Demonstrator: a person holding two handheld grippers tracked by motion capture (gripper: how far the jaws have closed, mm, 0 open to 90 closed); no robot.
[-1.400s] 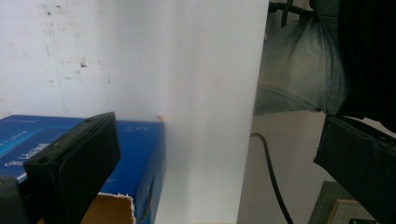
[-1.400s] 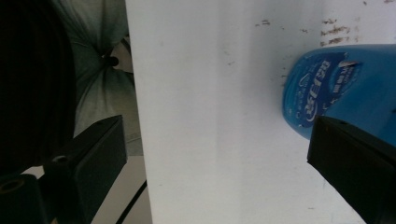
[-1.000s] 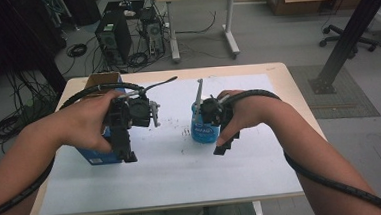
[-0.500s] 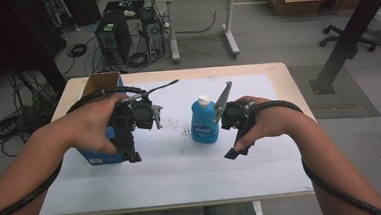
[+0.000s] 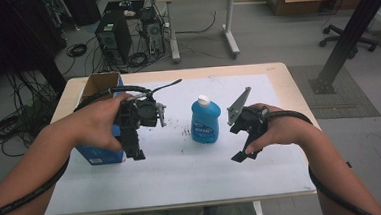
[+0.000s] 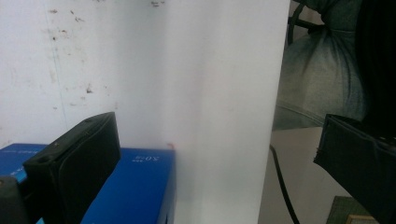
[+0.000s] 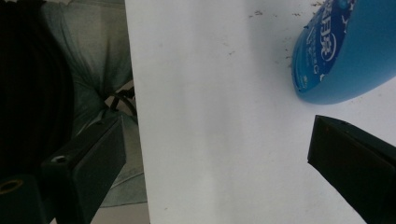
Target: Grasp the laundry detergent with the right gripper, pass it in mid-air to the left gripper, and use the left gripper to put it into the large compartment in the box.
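Note:
A blue bottle (image 5: pixel 206 121) with a white cap stands upright near the middle of the white table top (image 5: pixel 182 173); its lower side also fills the upper right of the right gripper view as the blue bottle (image 7: pixel 341 56). To its right my right gripper (image 5: pixel 242 153) hangs above the table, open, jaws wide and empty (image 7: pixel 219 158). My left gripper (image 5: pixel 135 150) is held left of the bottle, over the near corner of a blue box (image 5: pixel 98 154). It is open too, and the blue box (image 6: pixel 135 186) lies under its left jaw.
An open cardboard box (image 5: pixel 99 85) sits at the table's far left, behind the blue box. Cables trail from both grippers. On the floor beyond the table stand computer towers (image 5: pixel 114 39), another desk and a black post (image 5: pixel 354 32).
My right gripper has let go of the blue bottle and drawn back to the right and toward me. The bottle stays standing. The left gripper has hardly moved.

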